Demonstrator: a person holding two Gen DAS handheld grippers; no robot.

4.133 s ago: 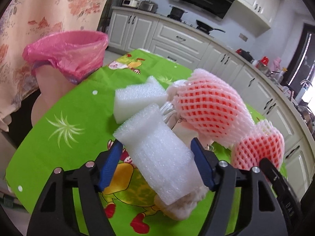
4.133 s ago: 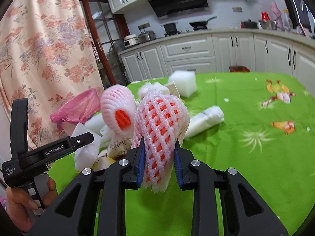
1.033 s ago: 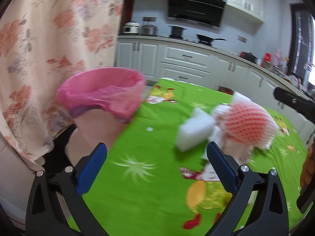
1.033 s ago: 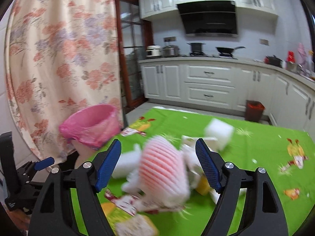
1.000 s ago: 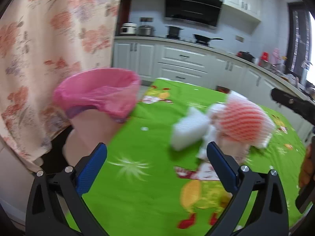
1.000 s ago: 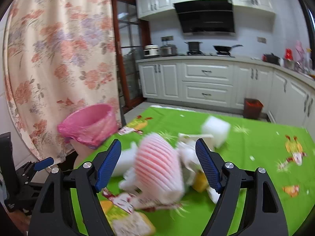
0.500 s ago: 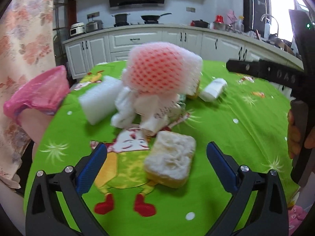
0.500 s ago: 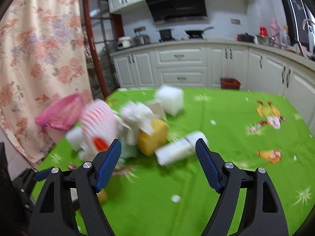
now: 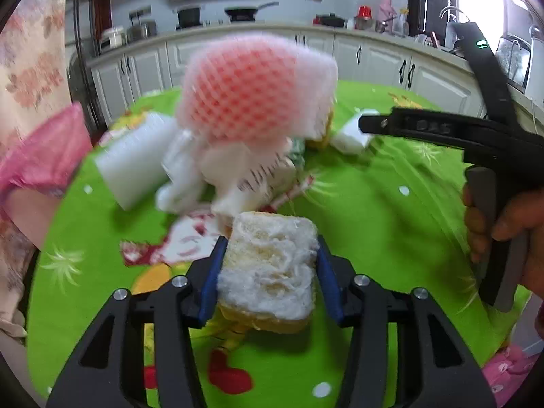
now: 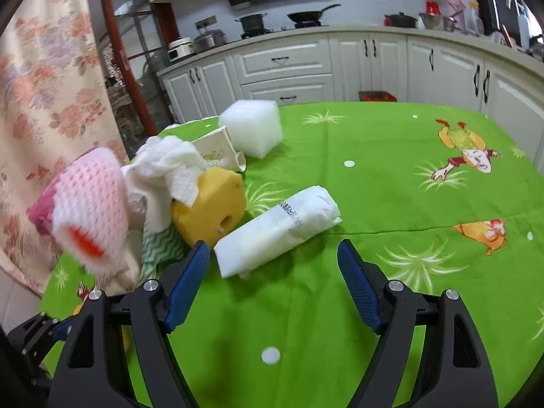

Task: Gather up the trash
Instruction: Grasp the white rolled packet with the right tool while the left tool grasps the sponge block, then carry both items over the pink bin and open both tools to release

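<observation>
My left gripper (image 9: 268, 272) is shut on a worn white and yellow sponge (image 9: 268, 268) lying on the green tablecloth. Behind it is a trash heap: a pink foam fruit net (image 9: 251, 85), a white foam block (image 9: 136, 159) and crumpled white paper (image 9: 234, 170). The pink-lined trash bin (image 9: 37, 156) stands at the left table edge. My right gripper (image 10: 273, 282) is open and empty, just short of a white wrapped packet (image 10: 278, 229). Beside the packet are a yellow sponge (image 10: 210, 204), white tissue (image 10: 170, 163), the pink net (image 10: 90, 204) and a white foam cube (image 10: 253, 129).
The right gripper's black body and the hand holding it (image 9: 489, 183) fill the right of the left wrist view. A flowered curtain (image 10: 44, 95) hangs left of the table. White kitchen cabinets (image 10: 340, 68) stand beyond the far table edge.
My left gripper has come down and closed on the worn sponge, which lay loose between open jaws half a second ago. My right gripper has moved closer to the white packet, still open.
</observation>
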